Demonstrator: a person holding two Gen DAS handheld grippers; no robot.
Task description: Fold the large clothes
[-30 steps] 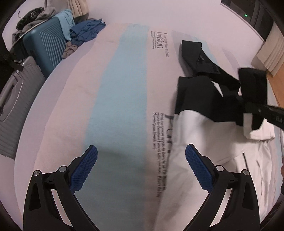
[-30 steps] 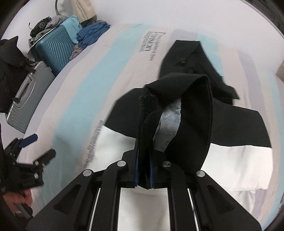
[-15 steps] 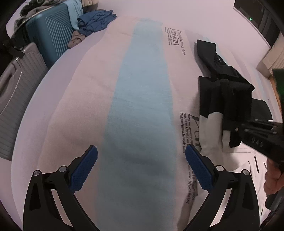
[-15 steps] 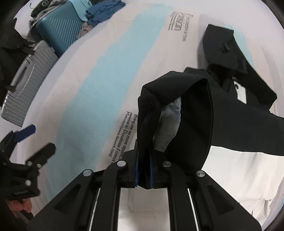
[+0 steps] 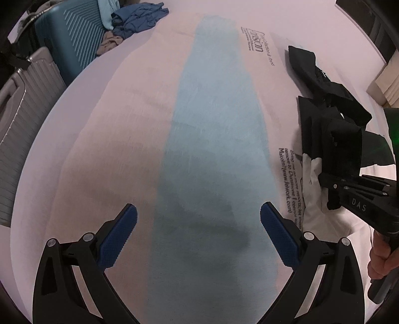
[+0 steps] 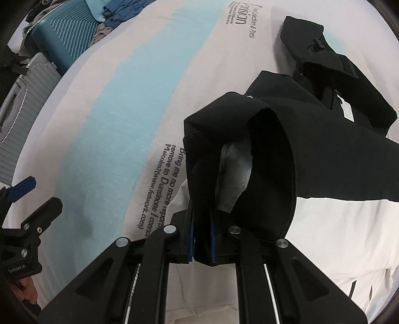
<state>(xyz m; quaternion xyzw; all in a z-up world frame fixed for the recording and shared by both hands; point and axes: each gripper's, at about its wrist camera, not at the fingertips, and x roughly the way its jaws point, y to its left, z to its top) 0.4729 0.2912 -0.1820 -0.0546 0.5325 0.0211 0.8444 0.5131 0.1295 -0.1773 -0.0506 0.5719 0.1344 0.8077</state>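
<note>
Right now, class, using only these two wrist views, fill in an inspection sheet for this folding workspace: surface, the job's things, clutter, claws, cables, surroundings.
Surface: bed sheet, pale with a light blue stripe and printed lettering, lying flat.
Job's things: black and white jacket spread on the sheet's right side; its black cuff lifted clear.
Clutter: blue clothes pile at the far left corner.
Claws: left claw open over the blue stripe, holding nothing; right claw shut on the jacket's cuff.
Cables: nothing seen.
Surroundings: teal suitcase and grey suitcase beside the bed on the left; a hand holds the right claw's handle.
</note>
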